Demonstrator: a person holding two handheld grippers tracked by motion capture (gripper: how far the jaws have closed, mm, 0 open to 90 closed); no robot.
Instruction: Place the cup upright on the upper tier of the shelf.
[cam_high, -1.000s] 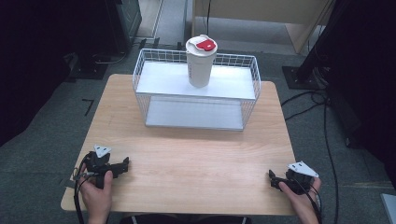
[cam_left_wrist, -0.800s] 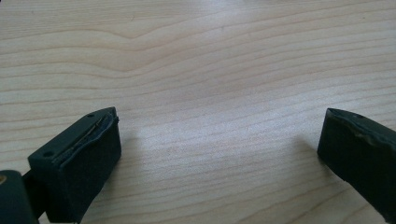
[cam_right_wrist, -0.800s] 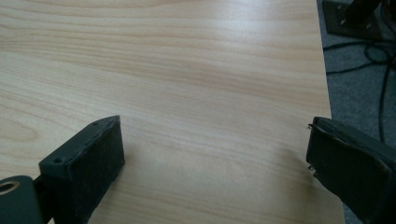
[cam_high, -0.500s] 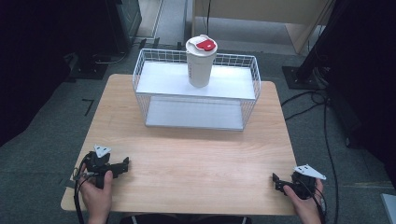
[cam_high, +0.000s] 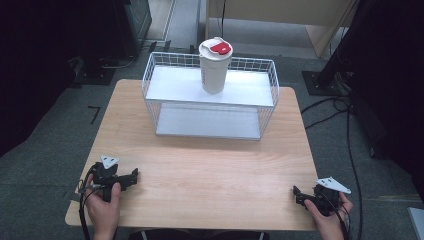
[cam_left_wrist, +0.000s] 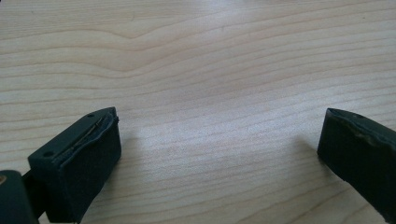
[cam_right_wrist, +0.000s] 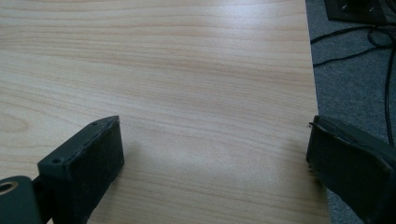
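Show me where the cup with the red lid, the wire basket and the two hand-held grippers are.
Cup (cam_high: 215, 72), high view: middle of its pale side wall.
Wire basket (cam_high: 149, 82), high view: left rim.
Left gripper (cam_high: 134, 174), high view: between its open jaw tips.
Right gripper (cam_high: 296, 195), high view: between its jaw tips.

The left gripper (cam_left_wrist: 219, 140) is hovering low over the surface (cam_left_wrist: 201, 56), its two black jaws standing wide apart with nothing between them. One jaw is rising from the lower left corner, the other from the lower right edge. Pale wood grain is running across in wavy lines, and each jaw is casting a soft shadow on the wood just beside it.
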